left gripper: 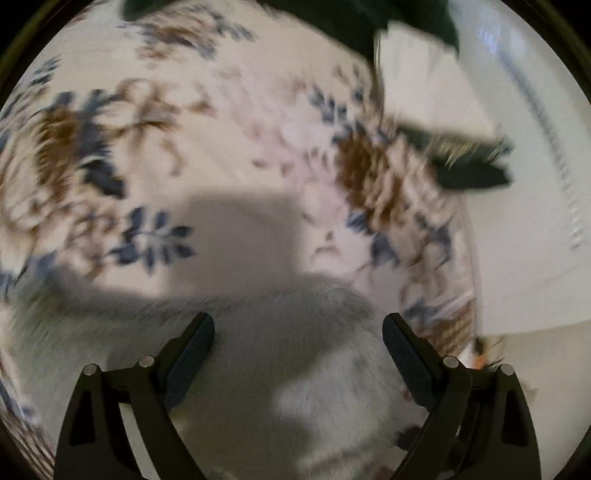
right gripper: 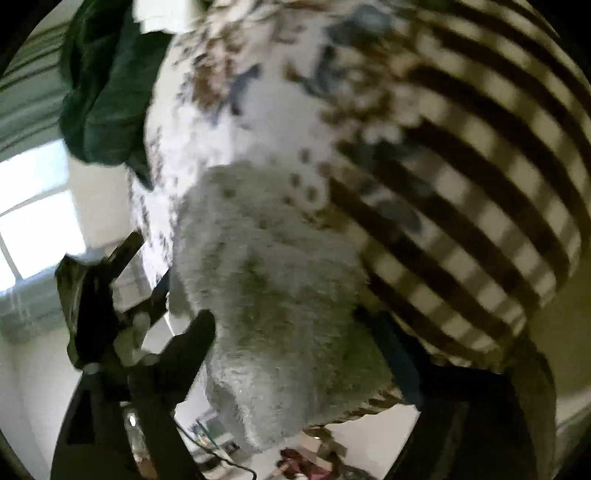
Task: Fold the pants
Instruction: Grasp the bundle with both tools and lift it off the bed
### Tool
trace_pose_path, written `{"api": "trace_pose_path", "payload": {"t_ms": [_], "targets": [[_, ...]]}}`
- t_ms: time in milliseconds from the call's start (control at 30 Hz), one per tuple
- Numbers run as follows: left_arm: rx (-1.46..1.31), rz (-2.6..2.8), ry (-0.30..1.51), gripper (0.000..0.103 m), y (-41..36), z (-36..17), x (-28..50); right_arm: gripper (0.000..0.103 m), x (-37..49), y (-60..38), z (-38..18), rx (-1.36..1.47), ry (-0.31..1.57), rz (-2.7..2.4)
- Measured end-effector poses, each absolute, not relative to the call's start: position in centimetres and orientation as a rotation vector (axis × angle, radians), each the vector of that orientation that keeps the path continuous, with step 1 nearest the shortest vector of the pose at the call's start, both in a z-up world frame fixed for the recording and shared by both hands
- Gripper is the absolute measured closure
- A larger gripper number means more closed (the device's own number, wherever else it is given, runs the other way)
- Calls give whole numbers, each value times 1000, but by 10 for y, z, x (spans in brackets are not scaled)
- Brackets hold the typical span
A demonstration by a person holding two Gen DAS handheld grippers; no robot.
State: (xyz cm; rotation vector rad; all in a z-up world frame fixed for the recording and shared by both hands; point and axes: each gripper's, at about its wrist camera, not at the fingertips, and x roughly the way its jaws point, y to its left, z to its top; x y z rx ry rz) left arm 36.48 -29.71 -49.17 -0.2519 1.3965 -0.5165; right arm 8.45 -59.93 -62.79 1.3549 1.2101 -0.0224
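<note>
The pants (left gripper: 295, 354) are pale grey and fuzzy. They lie on a floral bedspread (left gripper: 229, 147) and fill the space between the fingers of my left gripper (left gripper: 298, 328). That gripper is wide open just above the fabric. In the right wrist view the same grey pants (right gripper: 280, 280) bulge between the fingers of my right gripper (right gripper: 295, 332), which also stands open; its right finger is partly hidden in shadow. Both views are motion-blurred.
A dark green garment (left gripper: 369, 22) lies at the bed's far edge; it also shows in the right wrist view (right gripper: 107, 92). A brown-and-cream striped cloth (right gripper: 480, 184) lies right of the pants. The bed edge (left gripper: 469, 258) drops to pale floor (left gripper: 524, 240). A bright window (right gripper: 33, 221) is at left.
</note>
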Motion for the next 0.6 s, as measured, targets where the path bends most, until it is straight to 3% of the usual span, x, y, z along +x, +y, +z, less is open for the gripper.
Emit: {"api": "trace_pose_path", "payload": {"t_ms": [233,467,600], "targets": [[-398,-301,1280,3,-183,-466,302,12,123,-586,-666,1319,1338,110],[-602,-215,1370,3,-122,-533,258,10,139,-572,-684,1370,1267,309],[-672,-232,1412,3,-121,-562,253,8,152,-554,-681,1226,1343,332]]}}
